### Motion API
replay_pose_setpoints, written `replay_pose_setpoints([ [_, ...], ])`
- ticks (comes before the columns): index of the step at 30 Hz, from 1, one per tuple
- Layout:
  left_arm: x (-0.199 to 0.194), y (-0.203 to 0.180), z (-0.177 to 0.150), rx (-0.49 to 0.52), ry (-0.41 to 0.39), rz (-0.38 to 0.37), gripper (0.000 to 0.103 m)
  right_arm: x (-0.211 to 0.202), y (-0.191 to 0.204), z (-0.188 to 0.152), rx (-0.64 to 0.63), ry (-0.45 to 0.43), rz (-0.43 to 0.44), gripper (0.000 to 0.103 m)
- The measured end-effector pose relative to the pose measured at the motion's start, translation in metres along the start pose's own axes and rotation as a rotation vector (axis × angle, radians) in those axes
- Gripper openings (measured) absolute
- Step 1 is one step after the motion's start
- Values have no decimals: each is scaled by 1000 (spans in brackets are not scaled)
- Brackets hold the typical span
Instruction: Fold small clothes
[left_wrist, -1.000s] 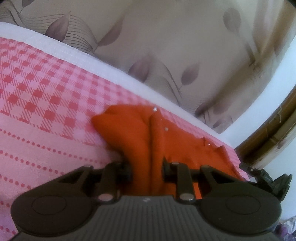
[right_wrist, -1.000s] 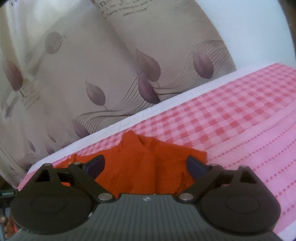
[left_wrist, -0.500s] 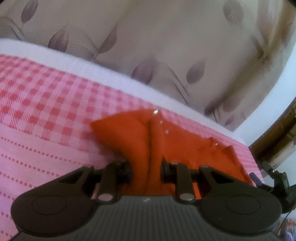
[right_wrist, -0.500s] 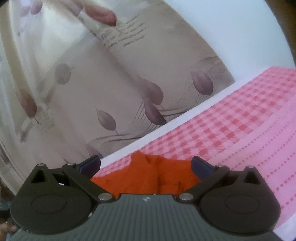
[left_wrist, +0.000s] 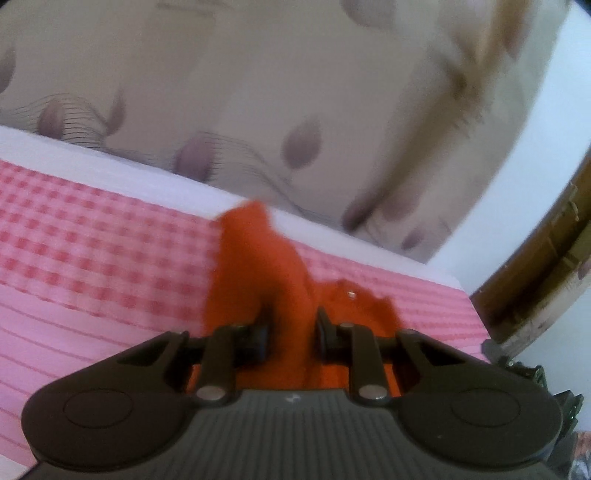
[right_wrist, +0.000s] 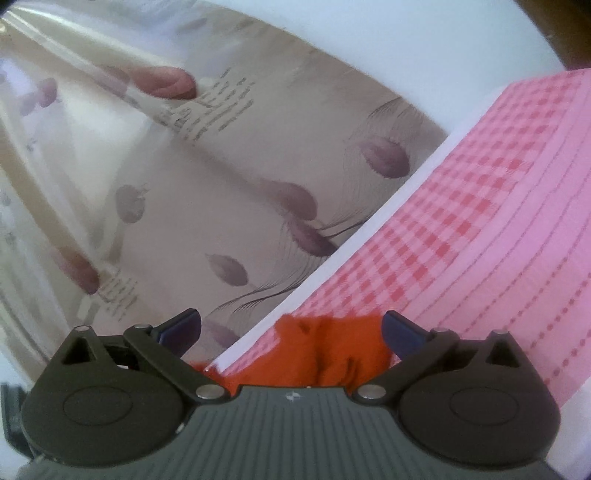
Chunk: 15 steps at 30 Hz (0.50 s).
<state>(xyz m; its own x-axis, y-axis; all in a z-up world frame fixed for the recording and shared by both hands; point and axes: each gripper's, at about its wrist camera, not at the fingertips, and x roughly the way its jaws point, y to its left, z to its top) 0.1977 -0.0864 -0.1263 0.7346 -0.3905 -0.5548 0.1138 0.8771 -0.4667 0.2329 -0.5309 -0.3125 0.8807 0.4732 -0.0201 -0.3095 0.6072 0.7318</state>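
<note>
So the big change over the last second: the left gripper (left_wrist: 290, 328) had pulled its pinch of the small orange knit garment (left_wrist: 258, 273) upward, and where the cloth had been lying spread out in front of the fingers a moment before, it now stood up in a narrow bunched ridge with its tip reaching the far white edge of the bed. The fingers stayed clamped on that fold the whole time. Meanwhile the right gripper (right_wrist: 291, 328) had tipped up and away. Its blue-padded fingers (right_wrist: 400, 330) were spread wide with nothing between them, and much less orange showed in its view than a second earlier.

My read is that the left side was lifting an edge to carry it over for a fold, with the right one out of play for now.

Material-wise, the garment looked soft and floppy, a matte fabric that creases easily, with a couple of tiny shiny snaps or buttons (left_wrist: 351, 294) near a scalloped edge. Its lower part lay on the pink bedsheet (left_wrist: 92, 266), which was gingham checks up top and dotted stripes lower down. Behind it hung a beige curtain (right_wrist: 258, 147) with purple leaf prints.
</note>
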Motion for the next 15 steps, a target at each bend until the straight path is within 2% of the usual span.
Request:
replay_pose_setpoints([
  [4,13,-24,-8,-19,-1,-12,15,-5,3,-3,-4,22,36,103],
  [7,23,-37,-14,-33,7,-30,14,-8,-3,-2,41,16,45,103],
  [11,16,-45,-15,-69,-18,-128,14,-12,-16,1,118,-2,62,103],
  [13,9,-40,-12,-126,-19,-204,15,-10,-14,0,99,18,66,103],
  [15,-3,-35,-8,-164,-22,-230,18,-6,-10,0,74,44,75,103],
])
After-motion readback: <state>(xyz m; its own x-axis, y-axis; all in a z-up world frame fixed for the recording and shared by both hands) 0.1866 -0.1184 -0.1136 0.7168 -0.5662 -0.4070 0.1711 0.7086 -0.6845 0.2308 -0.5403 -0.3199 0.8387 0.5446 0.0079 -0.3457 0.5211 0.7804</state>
